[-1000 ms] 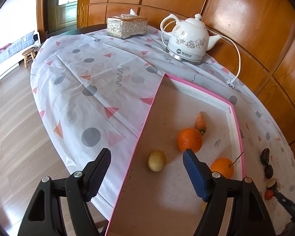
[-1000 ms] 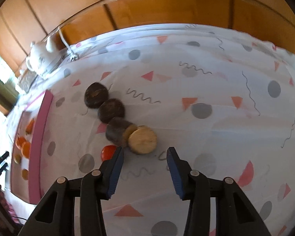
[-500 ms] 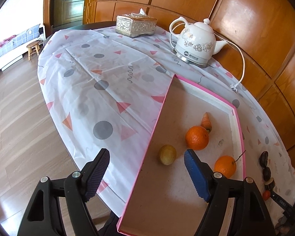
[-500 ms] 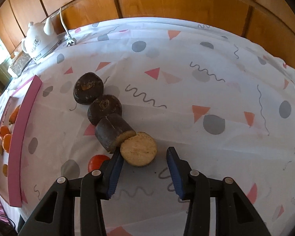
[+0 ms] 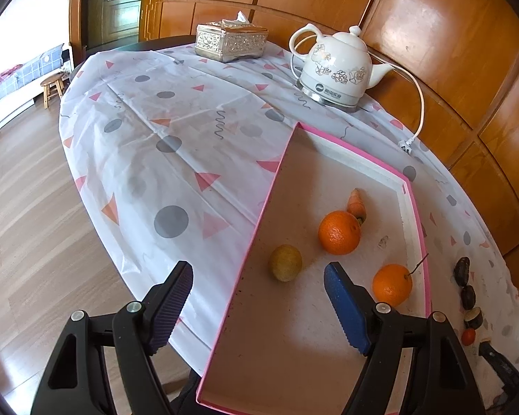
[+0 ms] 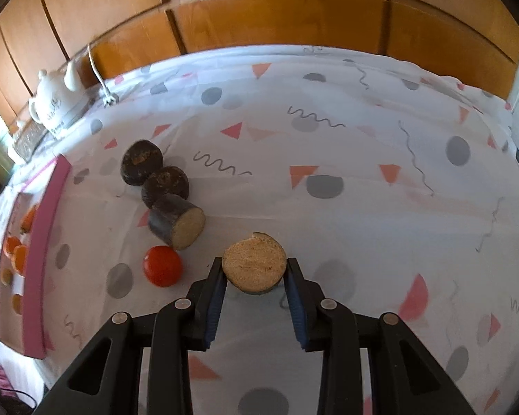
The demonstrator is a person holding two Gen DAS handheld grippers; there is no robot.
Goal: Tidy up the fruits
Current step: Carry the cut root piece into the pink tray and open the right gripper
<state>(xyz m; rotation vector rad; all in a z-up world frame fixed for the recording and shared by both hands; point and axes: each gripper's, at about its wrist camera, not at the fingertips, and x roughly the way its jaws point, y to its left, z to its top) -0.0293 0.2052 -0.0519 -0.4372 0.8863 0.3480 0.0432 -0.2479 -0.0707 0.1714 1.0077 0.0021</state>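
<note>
In the right wrist view my right gripper (image 6: 255, 268) is shut on a round cut piece (image 6: 254, 263) with dark skin and a tan face, held just above the cloth. To its left lie a red tomato (image 6: 162, 265), a cut dark stub (image 6: 174, 223) and two dark round pieces (image 6: 165, 186). In the left wrist view my left gripper (image 5: 257, 271) hangs open over the near edge of the pink tray (image 5: 363, 154). The tray holds two oranges (image 5: 339, 232), a carrot (image 5: 357, 205) and a yellow-green fruit (image 5: 284, 263).
A white kettle (image 5: 335, 69) with its cord and a tissue box (image 5: 230, 39) stand at the far end of the patterned tablecloth. Wooden wall panels run behind the table. The table edge drops to the wooden floor on the left.
My right gripper has closed on the round cut piece and drawn it away from the dark stub, to the right. The left gripper stays open over the tray.
</note>
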